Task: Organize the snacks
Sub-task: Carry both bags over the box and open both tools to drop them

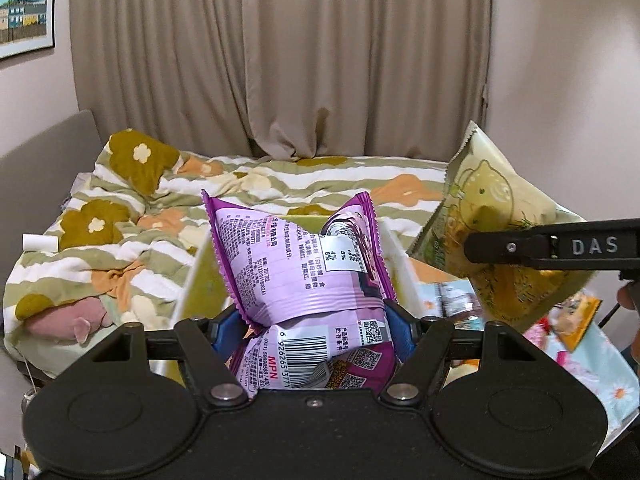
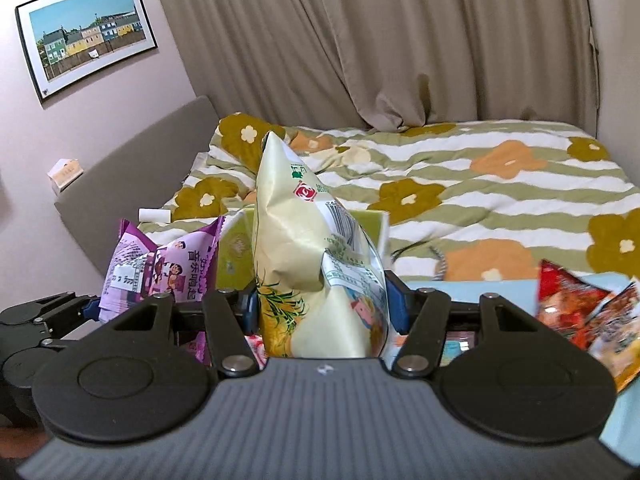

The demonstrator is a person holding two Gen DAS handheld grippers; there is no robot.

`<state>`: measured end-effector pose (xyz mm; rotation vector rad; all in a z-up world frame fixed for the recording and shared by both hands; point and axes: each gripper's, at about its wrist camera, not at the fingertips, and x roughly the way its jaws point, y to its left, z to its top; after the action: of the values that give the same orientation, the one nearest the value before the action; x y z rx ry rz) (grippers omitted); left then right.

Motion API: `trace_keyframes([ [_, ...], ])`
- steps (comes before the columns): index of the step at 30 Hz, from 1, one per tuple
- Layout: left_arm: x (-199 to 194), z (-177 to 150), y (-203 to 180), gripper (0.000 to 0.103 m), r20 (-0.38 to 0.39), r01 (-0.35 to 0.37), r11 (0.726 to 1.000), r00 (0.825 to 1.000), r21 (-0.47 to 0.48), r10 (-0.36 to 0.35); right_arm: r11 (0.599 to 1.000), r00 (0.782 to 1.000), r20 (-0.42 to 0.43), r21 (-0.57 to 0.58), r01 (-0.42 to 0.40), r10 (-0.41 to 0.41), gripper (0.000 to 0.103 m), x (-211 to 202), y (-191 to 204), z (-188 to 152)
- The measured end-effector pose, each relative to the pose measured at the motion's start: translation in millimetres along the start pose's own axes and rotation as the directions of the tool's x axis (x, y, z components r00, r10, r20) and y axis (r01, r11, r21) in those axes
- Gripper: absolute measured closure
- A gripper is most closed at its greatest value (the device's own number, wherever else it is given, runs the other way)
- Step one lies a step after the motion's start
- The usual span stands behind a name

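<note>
My left gripper [image 1: 312, 322] is shut on a purple snack bag [image 1: 304, 264], its blue pads pressing the bag's lower part, and the bag stands upright with the barcode side facing the camera. My right gripper [image 2: 324, 306] is shut on a pale yellow-green snack bag [image 2: 308, 264], also held upright. In the left wrist view the yellow-green bag [image 1: 488, 216] hangs to the right, with a black finger [image 1: 552, 246] of the right gripper across it. In the right wrist view the purple bag [image 2: 160, 268] sits to the left. A white-walled box with a green inside [image 1: 200, 280] stands just behind the purple bag.
A bed with a striped floral duvet [image 2: 460, 200] lies beyond, backed by beige curtains [image 1: 280, 60]. Several red and orange snack packets [image 2: 580, 312] rest on a light blue floral cloth [image 1: 600, 364] at the right. The green box [image 2: 236, 248] shows between the two held bags.
</note>
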<state>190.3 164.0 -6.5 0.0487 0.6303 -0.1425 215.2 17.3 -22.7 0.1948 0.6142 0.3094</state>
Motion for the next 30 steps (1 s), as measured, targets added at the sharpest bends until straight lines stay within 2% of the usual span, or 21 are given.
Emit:
trace_keyframes([
  [5, 22.6, -3.6, 35.7, 0.028, -0.032, 0.031, 1.000, 0.999, 0.000, -0.031, 0.997, 0.999, -0.043, 0.070, 0.030, -0.027, 0.030, 26.2, 24.4, -7.4],
  [9, 38.3, -9.3, 50.0, 0.027, -0.061, 0.071, 0.997, 0.996, 0.024, -0.070, 0.988, 0.996, -0.060, 0.132, 0.080, -0.072, 0.030, 39.0, 38.9, -15.1],
  [12, 47.9, -15.3, 54.7, 0.022, -0.075, 0.081, 0.996, 0.994, 0.030, -0.078, 0.981, 0.991, -0.069, 0.152, 0.121, -0.111, 0.030, 46.9, 47.7, -19.9],
  [14, 51.0, -19.8, 57.9, 0.008, -0.094, 0.101, 0.995, 0.991, 0.022, -0.098, 0.978, 0.988, -0.077, 0.150, 0.144, -0.134, 0.029, 51.4, 51.2, -22.7],
  [16, 51.1, -23.2, 61.9, 0.001, -0.094, 0.092, 0.996, 0.991, 0.016, -0.090, 0.977, 0.985, -0.086, 0.141, 0.162, -0.151, 0.029, 55.4, 54.0, -24.3],
  [23, 33.5, -33.0, 61.8, 0.001, -0.100, 0.052, 0.998, 0.993, -0.035, -0.055, 0.978, 0.981, -0.079, 0.098, 0.186, -0.179, 0.027, 62.4, 59.3, -30.2],
  [26, 27.1, -32.6, 64.6, 0.001, -0.090, 0.040, 0.998, 0.995, -0.052, -0.044, 0.976, 0.984, -0.082, 0.135, 0.169, -0.158, 0.027, 62.2, 56.4, -32.4],
  [30, 22.8, -30.4, 65.8, 0.001, -0.078, 0.024, 0.998, 0.997, -0.054, -0.028, 0.967, 0.982, -0.081, 0.175, 0.184, -0.172, 0.027, 62.7, 53.1, -33.5],
])
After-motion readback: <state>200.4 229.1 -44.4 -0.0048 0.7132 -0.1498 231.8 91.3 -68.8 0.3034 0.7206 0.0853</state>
